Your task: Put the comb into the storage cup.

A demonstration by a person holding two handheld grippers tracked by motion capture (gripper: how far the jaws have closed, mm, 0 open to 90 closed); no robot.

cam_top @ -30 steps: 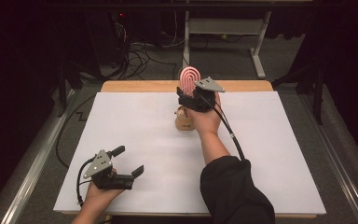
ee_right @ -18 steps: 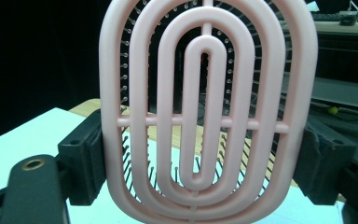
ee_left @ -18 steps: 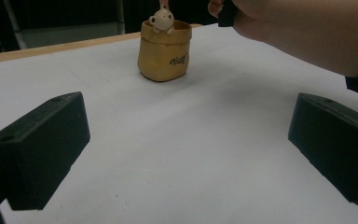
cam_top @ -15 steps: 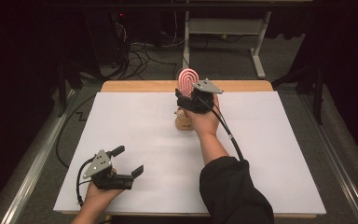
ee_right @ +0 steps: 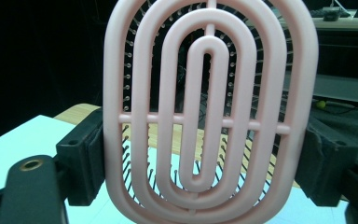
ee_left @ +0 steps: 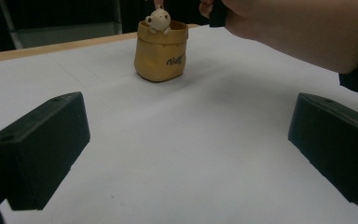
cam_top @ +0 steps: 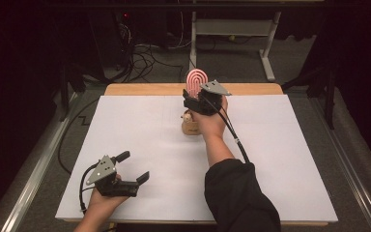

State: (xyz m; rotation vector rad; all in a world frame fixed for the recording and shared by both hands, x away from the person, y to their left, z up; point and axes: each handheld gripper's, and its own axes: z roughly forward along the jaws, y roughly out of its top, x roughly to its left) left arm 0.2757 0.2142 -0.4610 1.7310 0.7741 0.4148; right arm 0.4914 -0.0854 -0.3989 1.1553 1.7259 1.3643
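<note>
A pink oval hairbrush (cam_top: 196,79) with looped ribs stands upright, and my right gripper (cam_top: 192,98) is shut on its sides above the far middle of the table. In the right gripper view the hairbrush (ee_right: 209,112) sits between the two black jaws of the right gripper (ee_right: 209,163), which press its edges. Just below it stands a small tan pot (cam_top: 190,126) with a little bear figure (ee_left: 158,19) on its rim. The tan pot (ee_left: 161,51) is far from my left gripper (cam_top: 133,166), which rests open at the near left. Nothing lies between the jaws of the left gripper (ee_left: 186,149).
A white sheet (cam_top: 270,145) covers the wooden table (cam_top: 145,89), whose bare edge shows at the back. Beyond it, cables (cam_top: 145,53) lie on the grey floor by a desk frame (cam_top: 270,43). The right forearm (ee_left: 298,32) reaches across above the pot.
</note>
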